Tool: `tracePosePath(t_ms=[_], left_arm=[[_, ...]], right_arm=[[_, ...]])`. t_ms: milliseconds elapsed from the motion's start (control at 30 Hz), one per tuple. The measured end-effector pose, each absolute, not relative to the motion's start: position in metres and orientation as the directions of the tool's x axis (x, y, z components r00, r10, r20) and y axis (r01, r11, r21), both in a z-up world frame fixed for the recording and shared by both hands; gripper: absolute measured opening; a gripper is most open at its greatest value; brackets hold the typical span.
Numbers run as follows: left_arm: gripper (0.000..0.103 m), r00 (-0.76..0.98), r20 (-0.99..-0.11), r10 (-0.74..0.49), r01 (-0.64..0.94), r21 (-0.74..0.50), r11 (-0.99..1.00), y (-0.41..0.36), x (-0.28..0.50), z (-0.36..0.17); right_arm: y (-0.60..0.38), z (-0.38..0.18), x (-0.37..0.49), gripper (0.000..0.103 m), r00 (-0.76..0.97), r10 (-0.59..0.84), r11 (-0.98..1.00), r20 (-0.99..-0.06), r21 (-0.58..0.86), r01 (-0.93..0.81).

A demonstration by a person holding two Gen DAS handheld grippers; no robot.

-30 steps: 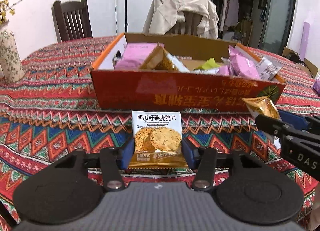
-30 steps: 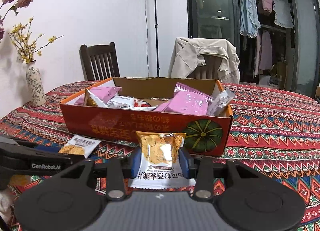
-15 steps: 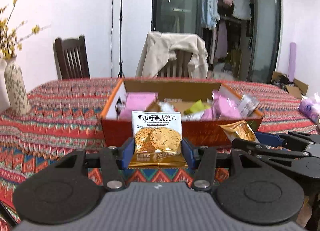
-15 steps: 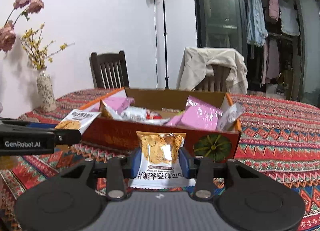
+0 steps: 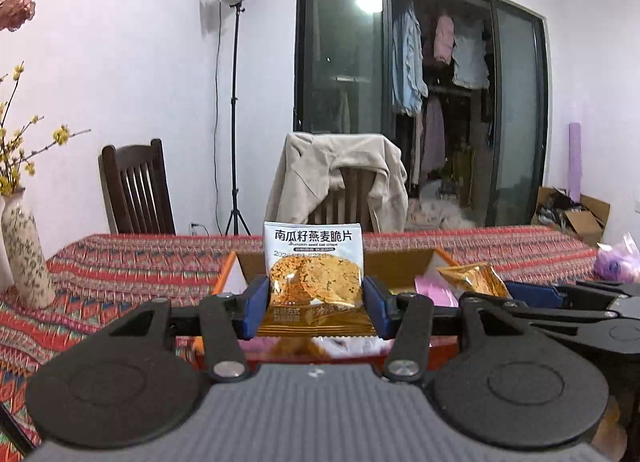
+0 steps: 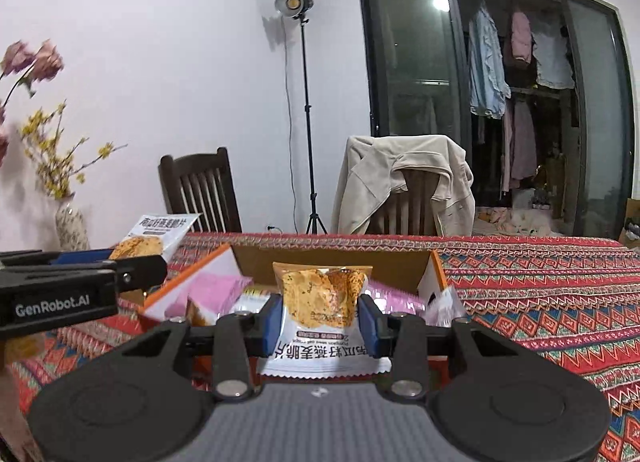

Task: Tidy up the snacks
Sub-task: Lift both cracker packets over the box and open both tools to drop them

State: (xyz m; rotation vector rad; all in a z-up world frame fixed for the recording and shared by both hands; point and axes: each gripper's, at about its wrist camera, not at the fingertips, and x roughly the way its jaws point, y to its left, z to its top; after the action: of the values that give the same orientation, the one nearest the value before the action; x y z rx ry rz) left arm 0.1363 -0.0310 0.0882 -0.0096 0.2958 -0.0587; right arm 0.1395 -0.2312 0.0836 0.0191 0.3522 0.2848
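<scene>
My left gripper (image 5: 315, 308) is shut on a pumpkin seed crisp packet (image 5: 314, 270), held upright above the near edge of the orange cardboard box (image 5: 404, 262). My right gripper (image 6: 319, 324) is shut on a second crisp packet (image 6: 320, 302), held upside down over the same box (image 6: 340, 262). Each gripper shows in the other's view: the right gripper's packet (image 5: 472, 280) at the right of the left wrist view, the left gripper's packet (image 6: 156, 236) at the left of the right wrist view. Pink snack packets (image 6: 212, 294) lie inside the box.
The box stands on a table with a red patterned cloth (image 6: 540, 290). A flower vase (image 5: 26, 258) stands at the table's left. Two chairs, one with a beige jacket (image 5: 340, 178), stand behind the table. A lamp stand (image 6: 308, 122) is by the wall.
Both grippers have risen from table level with their packets and moved forward over the box. The box now sits lower and closer in both views.
</scene>
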Motion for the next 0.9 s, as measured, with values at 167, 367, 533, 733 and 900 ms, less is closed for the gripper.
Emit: tracePosePath(t_ms=[167,367,533,733,900], left_arm=[[0.052,0.959,-0.279,-0.044,0.032,-0.045,0.998,-0.028,0.161,0.090],[0.052,0.961,-0.277,-0.013,-0.002,-0.053,0.999,-0.025,0.194,0.088],[0.052,0.958,-0.288,0.017,-0.042,-0.081,0.996,-0.019,0.221,0.080],[0.052,0.948,-0.317,-0.007,-0.024,-0.095,0.995,-0.008,0.234,0.056],[0.052,0.936,-0.351,-0.020,-0.016,-0.098,0.995,-0.003,0.239,0.046]], right_arm=[[-0.225,0.093,0.160,0.039,0.906,0.265,0.964,-0.331,0.089,-0.249],[-0.217,0.090,0.196,0.039,0.906,0.239,0.971,-0.350,0.111,-0.213],[-0.213,0.077,0.225,0.039,0.918,0.189,0.981,-0.349,0.099,-0.164],[-0.217,0.053,0.237,0.039,0.914,0.202,0.978,-0.352,0.114,-0.172],[-0.219,0.045,0.243,0.039,0.905,0.215,0.976,-0.367,0.119,-0.184]])
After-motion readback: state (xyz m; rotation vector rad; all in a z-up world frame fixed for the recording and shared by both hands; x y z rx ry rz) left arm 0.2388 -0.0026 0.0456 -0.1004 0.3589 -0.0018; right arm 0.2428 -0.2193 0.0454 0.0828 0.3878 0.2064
